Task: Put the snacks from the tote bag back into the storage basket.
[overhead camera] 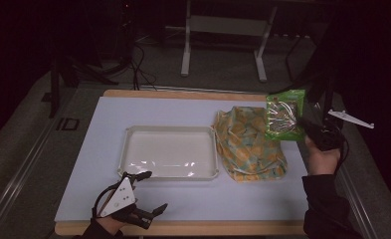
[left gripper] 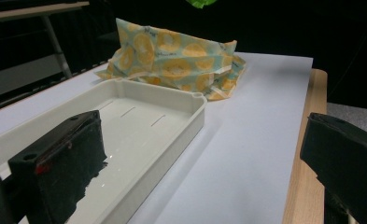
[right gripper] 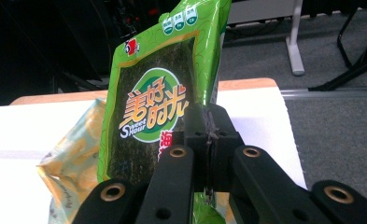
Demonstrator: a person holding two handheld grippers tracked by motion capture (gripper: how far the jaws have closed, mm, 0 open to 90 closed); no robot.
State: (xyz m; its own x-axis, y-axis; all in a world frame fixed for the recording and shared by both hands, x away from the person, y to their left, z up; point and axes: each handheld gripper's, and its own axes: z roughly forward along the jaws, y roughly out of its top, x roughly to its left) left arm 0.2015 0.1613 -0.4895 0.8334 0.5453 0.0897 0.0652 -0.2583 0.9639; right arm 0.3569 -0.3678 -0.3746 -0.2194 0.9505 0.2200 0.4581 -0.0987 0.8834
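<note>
The high view looks forward and down from above the person's side of the table [overhead camera: 183, 112], far enough back to take in the floor beyond. The left gripper view sits low near the table's front edge, looking along its own jaws across the white tray [left gripper: 162, 140] toward the orange-patterned bag [left gripper: 172, 60] (both also seen from above). The right gripper view rides raised over the table's right side, very close behind the green seaweed packet [right gripper: 153, 107], facing the far floor, the patterned bag below it.

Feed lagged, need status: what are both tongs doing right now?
Left tongs: open, holding nothing.
Right tongs: shut on the green snack packet.
</note>
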